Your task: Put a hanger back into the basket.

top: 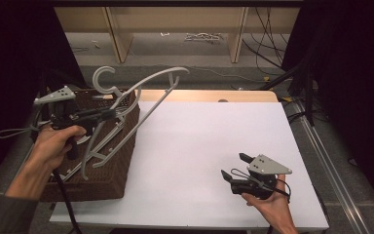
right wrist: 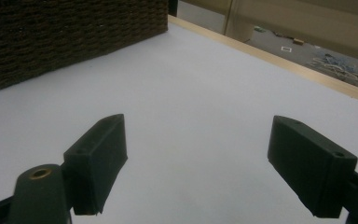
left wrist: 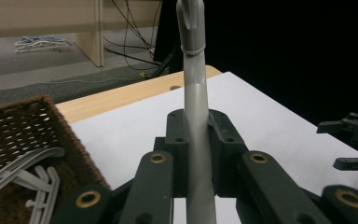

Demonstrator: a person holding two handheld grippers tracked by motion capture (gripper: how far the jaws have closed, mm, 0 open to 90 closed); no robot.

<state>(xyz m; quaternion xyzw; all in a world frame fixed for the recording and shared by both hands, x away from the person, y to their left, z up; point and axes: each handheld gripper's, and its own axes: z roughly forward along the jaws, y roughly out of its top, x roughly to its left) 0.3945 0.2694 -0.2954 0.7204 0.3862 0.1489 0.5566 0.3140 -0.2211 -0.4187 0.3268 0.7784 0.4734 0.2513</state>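
A grey plastic hanger [top: 173,70] is lifted at a tilt over the brown wicker basket [top: 119,165] at the table's left. My left gripper [top: 113,113] is shut on it near the neck. In the left gripper view the jaws clamp the hanger's bar [left wrist: 196,140], which runs up and away from the left gripper [left wrist: 196,128]. More grey hangers [left wrist: 25,170] lie inside the basket [left wrist: 23,121]. My right gripper [top: 233,168] rests low at the table's front right, open, with nothing between its fingers. The right gripper view shows that gripper [right wrist: 203,163] spread wide over bare white table.
The white table top [top: 199,141] stretches between basket and right gripper, with a wooden strip [top: 209,95] along its far edge. The basket's wall [right wrist: 74,32] stands far left in the right gripper view. Beyond the table are wooden shelf legs and floor cables [top: 268,53].
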